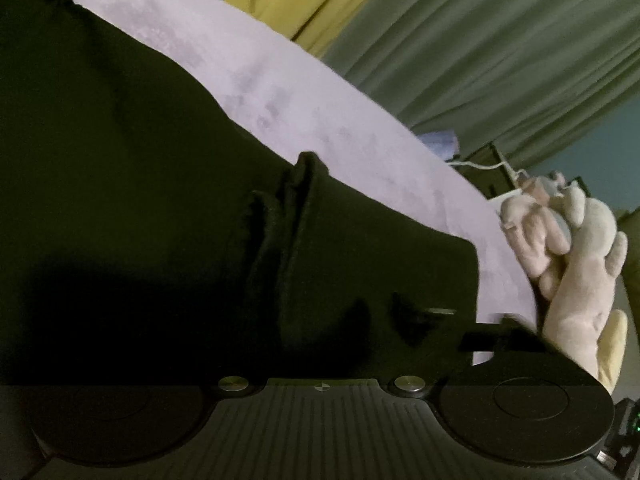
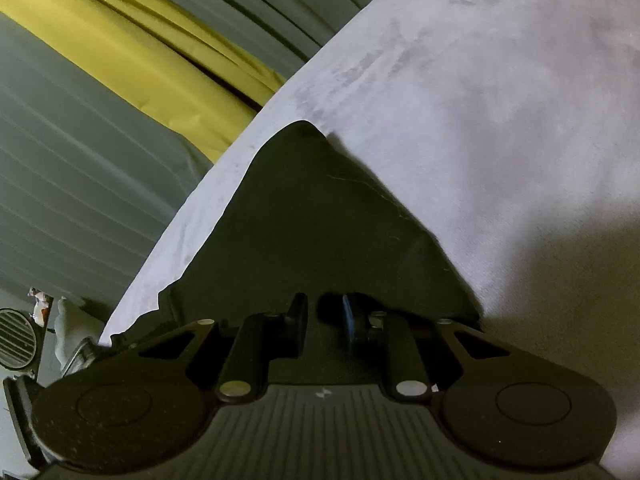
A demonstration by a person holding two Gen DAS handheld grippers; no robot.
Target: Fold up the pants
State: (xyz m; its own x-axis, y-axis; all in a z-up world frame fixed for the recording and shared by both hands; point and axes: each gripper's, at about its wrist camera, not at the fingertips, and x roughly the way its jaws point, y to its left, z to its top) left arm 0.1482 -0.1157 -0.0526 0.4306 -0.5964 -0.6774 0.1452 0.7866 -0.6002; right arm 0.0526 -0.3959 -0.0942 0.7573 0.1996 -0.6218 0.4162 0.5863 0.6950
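Dark pants (image 1: 140, 184) lie on a pale lilac cover (image 1: 304, 112) and fill the left and middle of the left wrist view, with a bunched fold (image 1: 280, 216) near the centre. My left gripper (image 1: 324, 320) is low over this cloth. Its fingers are lost against the dark fabric, apart from one link at the right edge of the pants. In the right wrist view a pointed corner of the pants (image 2: 316, 208) spreads out ahead on the cover (image 2: 460, 100). My right gripper (image 2: 325, 312) is shut on the near edge of that cloth, fingers close together.
A pale stuffed toy (image 1: 576, 248) lies off the cover's right edge beside a white cable (image 1: 480, 166). Green curtains (image 1: 480, 60) and a yellow one (image 2: 132, 52) hang behind. A round vented object (image 2: 14, 338) stands at the far left of the right wrist view.
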